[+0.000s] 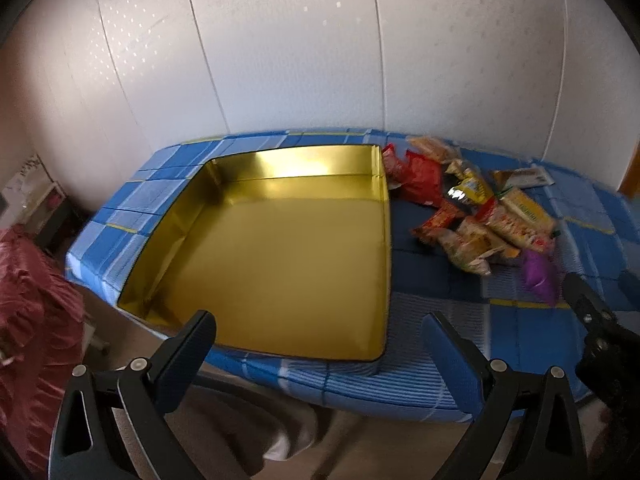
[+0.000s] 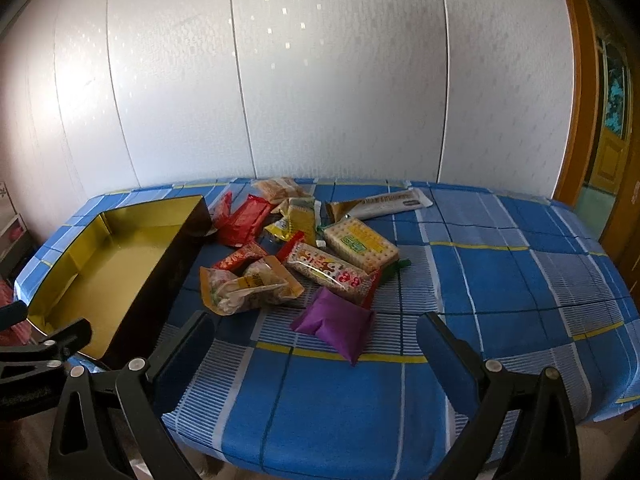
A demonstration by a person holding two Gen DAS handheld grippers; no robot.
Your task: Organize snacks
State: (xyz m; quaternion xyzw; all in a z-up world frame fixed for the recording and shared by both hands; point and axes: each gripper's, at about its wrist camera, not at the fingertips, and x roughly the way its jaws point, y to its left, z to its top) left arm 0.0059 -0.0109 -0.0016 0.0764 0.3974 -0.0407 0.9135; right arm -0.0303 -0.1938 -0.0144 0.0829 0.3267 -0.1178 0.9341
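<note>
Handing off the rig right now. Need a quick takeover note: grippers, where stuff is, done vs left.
Left hand-held gripper: open, empty, hovering at the near edge of the gold tin.
Right hand-held gripper: open, empty, just short of the purple packet.
Tin sits on the left of the blue checked tablecloth; nothing in it.
Snack pile lies loose on the cloth, right of the tin.
Done: nothing packed yet.
Left: move every snack into the tin; purple packet is nearest.
</note>
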